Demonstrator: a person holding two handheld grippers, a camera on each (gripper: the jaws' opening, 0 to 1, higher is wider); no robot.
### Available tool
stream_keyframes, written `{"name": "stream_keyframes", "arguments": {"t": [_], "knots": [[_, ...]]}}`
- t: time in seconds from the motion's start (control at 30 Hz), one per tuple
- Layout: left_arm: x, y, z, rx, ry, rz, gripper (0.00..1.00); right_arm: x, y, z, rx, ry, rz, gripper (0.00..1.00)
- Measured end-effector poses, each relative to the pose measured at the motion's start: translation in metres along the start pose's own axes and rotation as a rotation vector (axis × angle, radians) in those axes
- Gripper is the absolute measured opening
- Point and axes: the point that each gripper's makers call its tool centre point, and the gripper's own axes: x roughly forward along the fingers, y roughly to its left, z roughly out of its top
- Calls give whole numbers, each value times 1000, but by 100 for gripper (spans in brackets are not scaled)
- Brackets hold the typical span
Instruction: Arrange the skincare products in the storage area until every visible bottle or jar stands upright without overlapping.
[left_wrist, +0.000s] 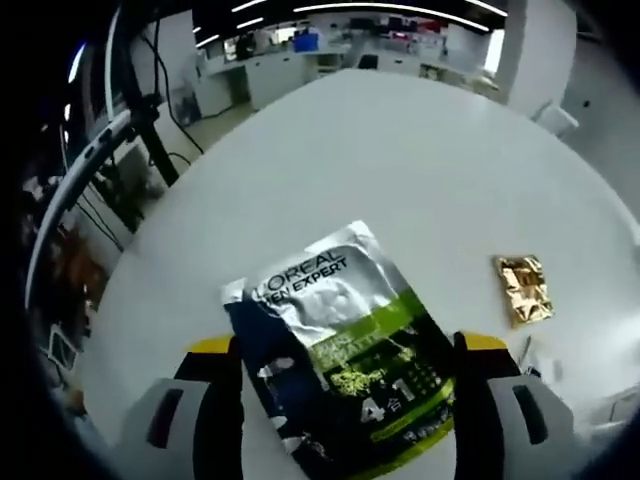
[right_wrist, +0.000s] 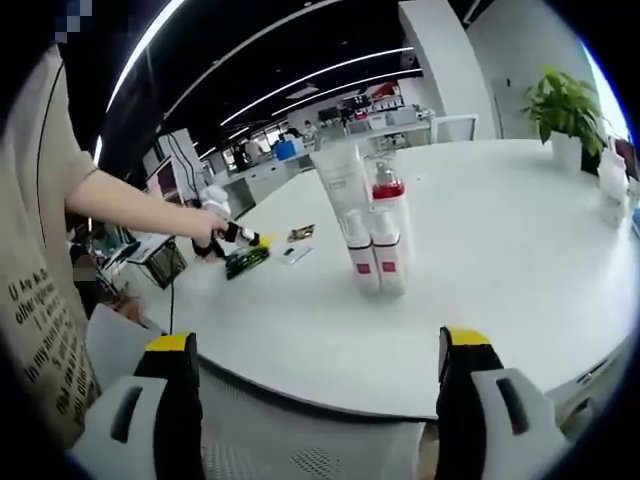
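A silver, dark and green L'Oreal Men Expert sachet (left_wrist: 340, 345) lies flat on the white table (left_wrist: 400, 160), between the wide-apart jaws of my left gripper (left_wrist: 345, 400), which is open. A gold foil sachet (left_wrist: 522, 288) lies to its right. In the right gripper view a tall white tube (right_wrist: 340, 185), a clear bottle with a red cap (right_wrist: 387, 205) and two small white bottles with red labels (right_wrist: 375, 258) stand upright in a tight cluster. My right gripper (right_wrist: 320, 400) is open, well short of them. A person's hand holds the left gripper (right_wrist: 225, 237) over the green sachet (right_wrist: 247, 262).
A mesh chair back (right_wrist: 300, 445) sits just past the table's near edge below my right gripper. A potted plant (right_wrist: 565, 105) and white items (right_wrist: 612, 180) stand at the far right. The gold sachet (right_wrist: 301, 233) and a small flat packet (right_wrist: 295, 254) lie near the hand.
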Motion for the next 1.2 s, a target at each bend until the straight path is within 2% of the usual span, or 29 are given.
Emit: {"name": "stream_keyframes", "arguments": {"t": [0.03, 0.27, 0.4, 0.5, 0.57, 0.6, 0.73, 0.87, 0.9, 0.93, 0.97, 1.0, 1.13, 1.2], "knots": [[-1, -1, 1, 20, -10, -13, 77, 0, 0, 0, 0, 0, 1, 100], [-7, -6, -6, 88, -42, -60, 68, 1, 0, 0, 0, 0, 3, 100], [-9, -12, -7, 154, -63, -92, 60, 1, -1, -1, 0, 0, 3, 100], [-11, -18, -9, 208, -80, -123, 49, 0, -1, -1, -1, 0, 3, 100], [-12, -26, -11, 258, -85, -168, 38, 0, -2, -1, -1, 1, 4, 100], [-12, -29, -11, 308, -95, -174, 33, 0, -2, -2, -1, 1, 4, 100], [-16, -33, -16, 336, -98, -192, 21, 0, -2, -2, -2, 2, 5, 100], [-18, -33, -18, 300, -98, -230, 12, 0, -1, -2, -2, 3, 6, 100], [-20, -44, -22, 243, -86, -313, 0, 0, -1, -2, -3, 3, 6, 100], [-17, -38, -21, 186, -88, -279, 0, 0, -1, -2, -3, 3, 6, 100], [-17, -35, -20, 148, -103, -285, 0, -1, 0, -2, -3, 4, 6, 100], [-16, -34, -22, 125, -92, -296, 0, -1, 0, -2, -4, 4, 6, 100], [-17, -33, -22, 126, -77, -318, 0, -1, 1, -2, -7, 8, 8, 99], [-19, -32, -21, 74, -55, -336, 0, -1, 2, -3, -13, 14, 15, 100]]}}
